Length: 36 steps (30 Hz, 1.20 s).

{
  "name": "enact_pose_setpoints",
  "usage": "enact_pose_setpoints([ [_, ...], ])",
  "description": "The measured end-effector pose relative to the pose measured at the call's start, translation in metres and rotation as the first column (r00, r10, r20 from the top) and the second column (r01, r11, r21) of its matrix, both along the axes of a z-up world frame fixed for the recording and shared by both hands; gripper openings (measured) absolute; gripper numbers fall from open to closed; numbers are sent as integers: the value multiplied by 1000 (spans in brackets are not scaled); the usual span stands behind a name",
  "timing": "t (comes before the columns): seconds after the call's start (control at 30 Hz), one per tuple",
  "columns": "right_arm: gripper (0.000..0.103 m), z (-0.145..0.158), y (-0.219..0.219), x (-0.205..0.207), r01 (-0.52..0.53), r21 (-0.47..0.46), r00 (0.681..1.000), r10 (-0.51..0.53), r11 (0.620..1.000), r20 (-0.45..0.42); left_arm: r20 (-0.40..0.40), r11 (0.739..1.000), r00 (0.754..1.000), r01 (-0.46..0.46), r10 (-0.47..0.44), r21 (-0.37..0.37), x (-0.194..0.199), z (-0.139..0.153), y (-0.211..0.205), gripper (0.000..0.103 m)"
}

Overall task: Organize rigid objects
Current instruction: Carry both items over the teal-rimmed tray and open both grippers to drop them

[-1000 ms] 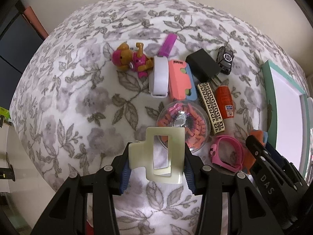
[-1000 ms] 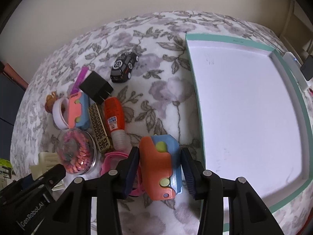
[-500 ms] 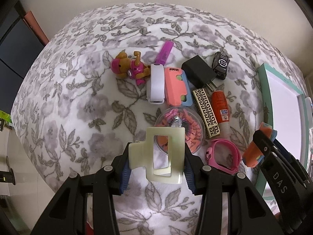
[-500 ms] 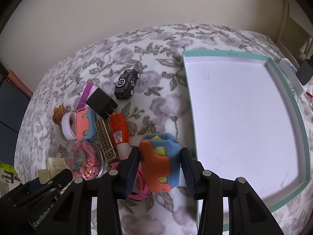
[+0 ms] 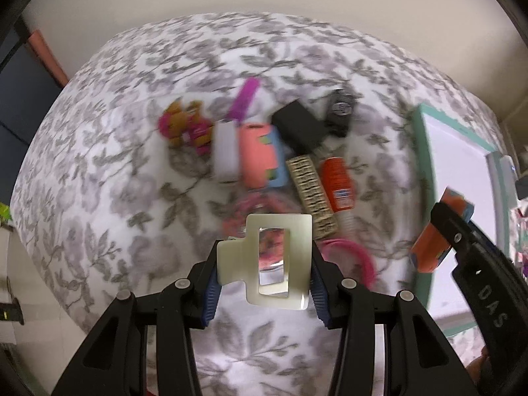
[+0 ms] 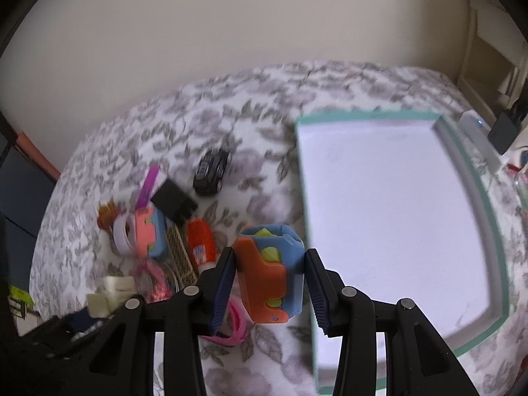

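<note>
My left gripper [image 5: 264, 282] is shut on a cream rectangular hair clip [image 5: 269, 257], held above the floral cloth [image 5: 109, 178]. My right gripper [image 6: 269, 283] is shut on an orange and blue block toy [image 6: 269, 272], lifted just left of the white tray with a teal rim [image 6: 396, 214]. In the left wrist view that orange and blue toy [image 5: 435, 241] and the right gripper's black body show at the right, by the tray [image 5: 422, 151]. Both pictures are blurred by motion.
A cluster lies on the cloth: a toy dog [image 5: 181, 125], a purple stick [image 5: 246, 99], a white ring [image 5: 226, 151], a coral and blue toy [image 5: 260, 155], a black charger [image 5: 298, 125], a toy car [image 5: 340, 112], a patterned clip [image 5: 310, 191], an orange tube [image 5: 338, 184], a pink band [image 5: 353, 257].
Both grippers have risen with their objects still held. The right one has drawn up and toward the tray, so more of the tray and wall shows. The cluster looks smaller and farther.
</note>
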State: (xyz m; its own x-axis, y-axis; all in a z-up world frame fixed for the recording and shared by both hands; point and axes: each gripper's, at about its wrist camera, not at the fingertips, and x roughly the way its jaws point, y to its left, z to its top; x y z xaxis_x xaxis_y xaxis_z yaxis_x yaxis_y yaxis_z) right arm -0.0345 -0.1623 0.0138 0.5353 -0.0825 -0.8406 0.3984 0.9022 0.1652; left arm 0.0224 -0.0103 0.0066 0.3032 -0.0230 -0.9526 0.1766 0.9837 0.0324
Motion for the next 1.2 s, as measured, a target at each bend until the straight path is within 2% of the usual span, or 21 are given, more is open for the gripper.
enact_pose_setpoints([
  [0.13, 45, 20, -25, -9, 62, -22, 997, -61, 998, 47, 39, 998, 997, 67, -67, 13, 0, 12, -33, 49],
  [0.27, 45, 26, -52, -14, 116, -43, 992, -113, 992, 51, 70, 991, 988, 134, -134, 3, 5, 23, -70, 49],
  [0.43, 45, 18, -90, -17, 189, -31, 982, -189, 981, 26, 82, 978, 975, 209, -207, -24, 9, 24, -116, 49],
  [0.63, 45, 0, -126, -13, 249, -22, 968, -249, 968, -9, 94, 961, 958, 276, -273, -30, 18, 10, -159, 49],
  [0.9, 45, -18, -155, -11, 292, -32, 956, -293, 956, -34, 77, 947, 947, 316, -312, -50, 26, -10, -192, 49],
  [1.2, 45, -22, -163, -12, 295, -52, 953, -298, 954, -49, 75, 943, 945, 324, -318, -81, 26, -18, -199, 50],
])
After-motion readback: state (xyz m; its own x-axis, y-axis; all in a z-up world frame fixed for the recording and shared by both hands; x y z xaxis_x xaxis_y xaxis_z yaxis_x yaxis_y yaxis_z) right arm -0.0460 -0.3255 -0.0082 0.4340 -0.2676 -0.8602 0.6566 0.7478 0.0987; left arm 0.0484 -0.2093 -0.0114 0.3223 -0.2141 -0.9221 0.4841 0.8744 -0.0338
